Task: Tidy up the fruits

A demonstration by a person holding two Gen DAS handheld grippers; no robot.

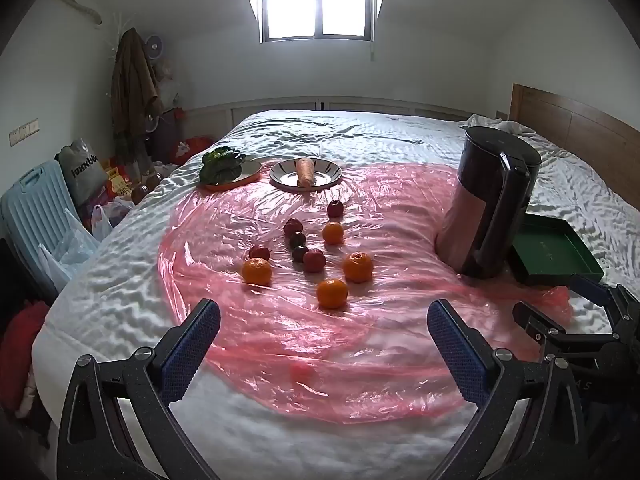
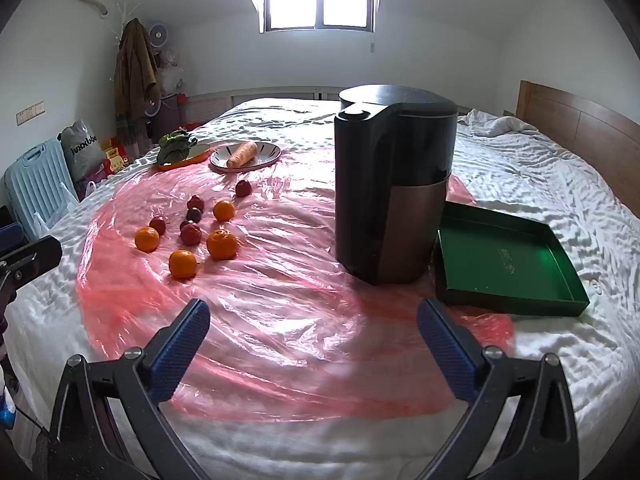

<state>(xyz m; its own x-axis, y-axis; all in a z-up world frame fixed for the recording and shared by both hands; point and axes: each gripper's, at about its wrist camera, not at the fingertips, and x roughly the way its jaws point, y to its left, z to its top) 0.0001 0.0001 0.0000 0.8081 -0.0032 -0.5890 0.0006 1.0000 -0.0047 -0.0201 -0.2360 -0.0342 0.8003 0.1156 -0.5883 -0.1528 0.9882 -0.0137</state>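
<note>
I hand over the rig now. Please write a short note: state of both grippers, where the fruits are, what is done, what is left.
Left gripper: open, empty, above the pink plastic sheet.
Right gripper: open, empty.
Fruits: four oranges and six small red fruits lie loose on the sheet.
Green tray: empty, beside the black kettle.
The plates hold a carrot and leafy greens.
Done: nothing visible.
Left: sort all fruits.

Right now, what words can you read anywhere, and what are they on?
"junxbbo", roughly, blurry: grey bag on the floor.
Gold characters, too faint to read: inside the green tray.
Print on yellow boxes: too small.
"AS", partly cut off: right gripper.
</note>
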